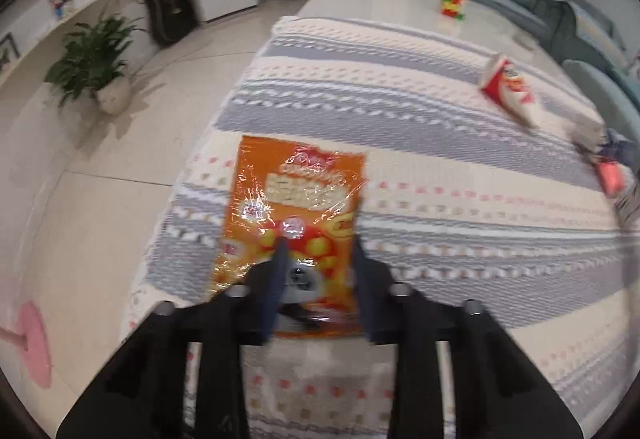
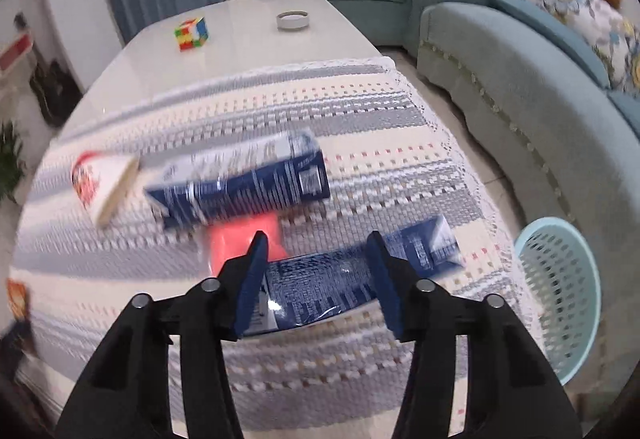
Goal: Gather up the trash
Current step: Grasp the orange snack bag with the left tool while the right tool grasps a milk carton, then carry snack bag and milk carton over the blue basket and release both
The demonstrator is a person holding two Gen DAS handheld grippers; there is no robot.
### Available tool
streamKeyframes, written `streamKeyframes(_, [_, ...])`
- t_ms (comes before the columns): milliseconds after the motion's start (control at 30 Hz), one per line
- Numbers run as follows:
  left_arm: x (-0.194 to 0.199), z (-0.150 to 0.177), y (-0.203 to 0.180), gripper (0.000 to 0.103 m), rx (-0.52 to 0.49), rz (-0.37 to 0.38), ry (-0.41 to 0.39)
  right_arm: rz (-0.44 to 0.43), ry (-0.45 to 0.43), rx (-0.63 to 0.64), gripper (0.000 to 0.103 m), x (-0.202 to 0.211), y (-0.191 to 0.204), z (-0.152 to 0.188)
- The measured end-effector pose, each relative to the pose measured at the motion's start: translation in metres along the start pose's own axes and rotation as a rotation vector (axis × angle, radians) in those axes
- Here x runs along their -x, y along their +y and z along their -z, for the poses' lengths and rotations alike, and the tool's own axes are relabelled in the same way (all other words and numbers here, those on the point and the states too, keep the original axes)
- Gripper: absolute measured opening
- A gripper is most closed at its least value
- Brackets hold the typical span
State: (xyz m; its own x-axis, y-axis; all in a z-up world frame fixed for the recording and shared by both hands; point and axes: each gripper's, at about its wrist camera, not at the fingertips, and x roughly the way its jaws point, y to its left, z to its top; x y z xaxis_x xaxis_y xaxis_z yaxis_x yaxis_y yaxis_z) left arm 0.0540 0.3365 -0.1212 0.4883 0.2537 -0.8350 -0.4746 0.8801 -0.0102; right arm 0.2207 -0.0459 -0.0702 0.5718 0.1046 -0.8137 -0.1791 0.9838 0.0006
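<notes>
An orange snack wrapper (image 1: 296, 207) lies flat on the striped tablecloth (image 1: 420, 167). My left gripper (image 1: 320, 243) is open, its fingers on either side of the wrapper's near end, just above it. A red and white paper cup (image 1: 510, 89) lies on its side at the far right. In the right wrist view my right gripper (image 2: 318, 239) is open over a crushed blue carton (image 2: 340, 279). A second blue carton (image 2: 244, 185), a pink piece (image 2: 240, 239) and the cup (image 2: 102, 185) lie beyond it.
A light blue mesh basket (image 2: 560, 295) stands on the floor right of the table, beside a teal sofa (image 2: 520, 87). A puzzle cube (image 2: 191, 33) and a white lid (image 2: 293, 20) sit on the bare far tabletop. A potted plant (image 1: 94, 63) stands on the floor at left.
</notes>
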Motion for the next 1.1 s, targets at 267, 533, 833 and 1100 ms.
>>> streamKeyframes(267, [0.008, 0.005, 0.001, 0.002, 0.010, 0.061, -0.005, 0.040, 0.026, -0.020, 0.041, 0.020, -0.042, 0.048])
streamKeyframes(533, [0.020, 0.005, 0.004, 0.006, 0.042, 0.177, -0.013, -0.052, 0.018, -0.191, 0.065, 0.038, -0.089, 0.063])
streamKeyframes(833, [0.026, -0.004, 0.030, 0.072, 0.039, 0.140, -0.008, -0.090, 0.190, -0.335, 0.088, -0.021, -0.073, 0.040])
streamKeyframes(1100, [-0.008, -0.003, 0.017, 0.080, -0.065, -0.017, 0.086, 0.018, 0.183, -0.185, 0.051, -0.030, -0.047, 0.046])
